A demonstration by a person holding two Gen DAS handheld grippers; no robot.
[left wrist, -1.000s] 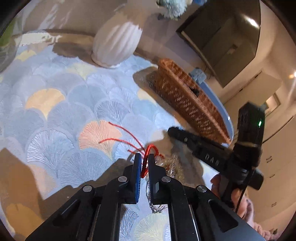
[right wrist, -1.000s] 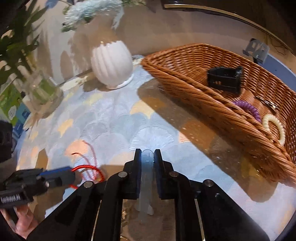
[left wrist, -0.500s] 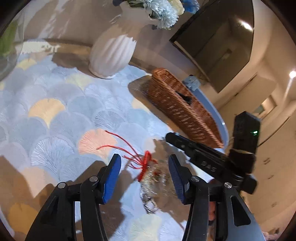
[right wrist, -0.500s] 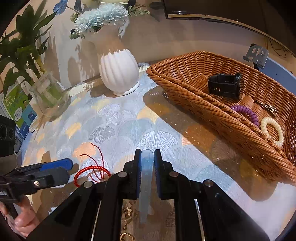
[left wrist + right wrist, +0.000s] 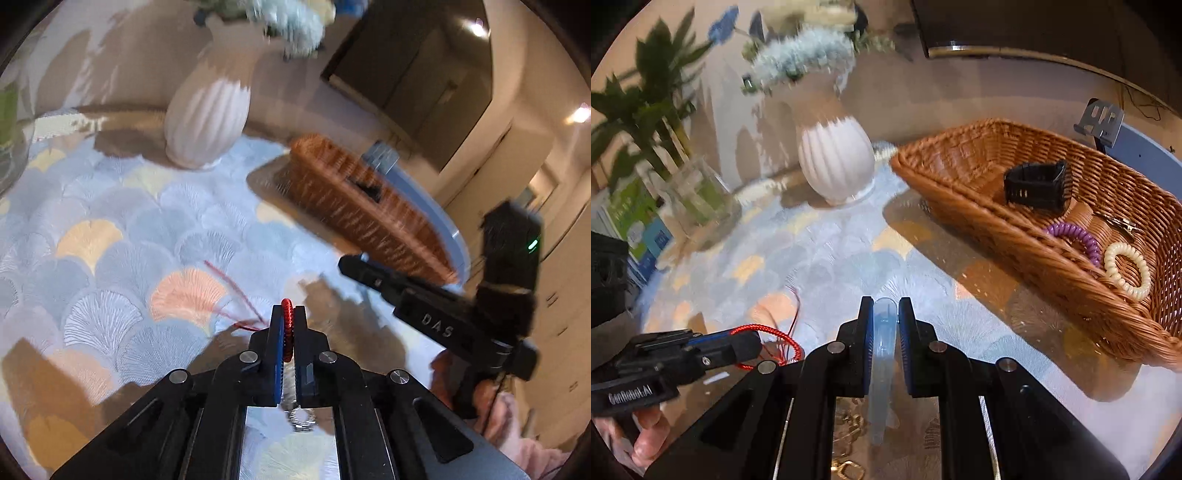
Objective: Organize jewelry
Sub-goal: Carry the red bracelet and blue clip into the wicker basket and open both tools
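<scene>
Left gripper (image 5: 287, 317), wide half a second ago, now pinches the red cord bracelet (image 5: 287, 314), apparently lifting it basket-bound; right gripper (image 5: 885, 314) holds a translucent tube (image 5: 882, 354).

Table decor ahead of the grippers

A white ribbed vase (image 5: 835, 162) with pale flowers (image 5: 803, 59) stands ahead; a glass plant jar (image 5: 698, 195) sits far left.

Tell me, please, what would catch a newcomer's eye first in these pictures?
Probably the red cord bracelet, pinched in the left gripper low over the patterned table. Next, the wicker basket at right, holding a black watch, and the white vase behind.
</scene>
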